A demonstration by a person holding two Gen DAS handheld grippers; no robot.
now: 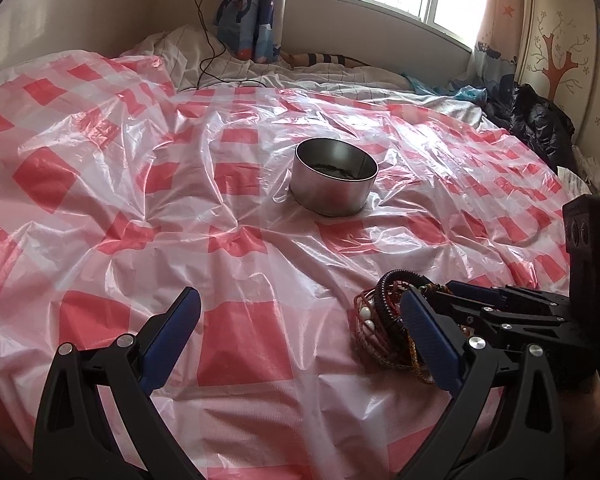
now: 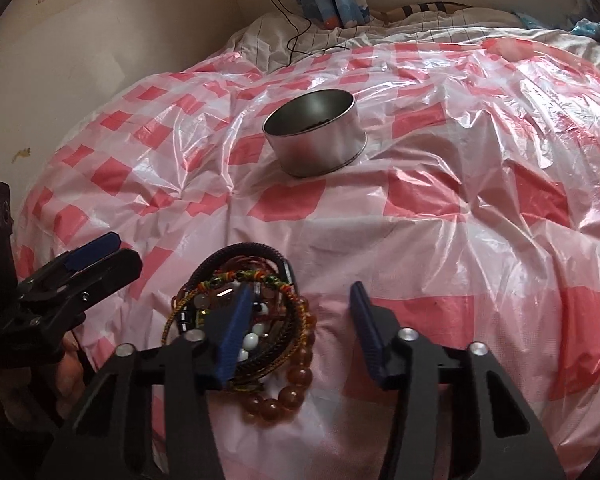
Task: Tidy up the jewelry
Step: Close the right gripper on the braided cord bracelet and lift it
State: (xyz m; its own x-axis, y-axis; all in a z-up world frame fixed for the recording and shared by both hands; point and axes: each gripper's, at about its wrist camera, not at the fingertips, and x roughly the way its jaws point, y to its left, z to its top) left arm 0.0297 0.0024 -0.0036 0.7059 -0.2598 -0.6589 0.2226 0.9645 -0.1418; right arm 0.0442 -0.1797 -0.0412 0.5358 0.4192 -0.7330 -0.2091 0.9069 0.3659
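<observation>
Right gripper point(image 2: 296, 312), jaws apart, straddles part of the bracelet pile point(image 2: 256, 320); tangled strands may be dragged along.

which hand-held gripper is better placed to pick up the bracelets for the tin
Right. The right hand-held gripper already has one finger in the pile of beaded and braided bracelets; the left hand-held gripper stands open beside it. The round silver metal tin sits ahead.

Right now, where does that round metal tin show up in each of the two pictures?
Left wrist view: the metal tin sits just above centre, on the checked plastic sheet.
Right wrist view: tin upper centre, slightly left.
Shared landmark: the pile of bracelets near the bottom of both.
</observation>
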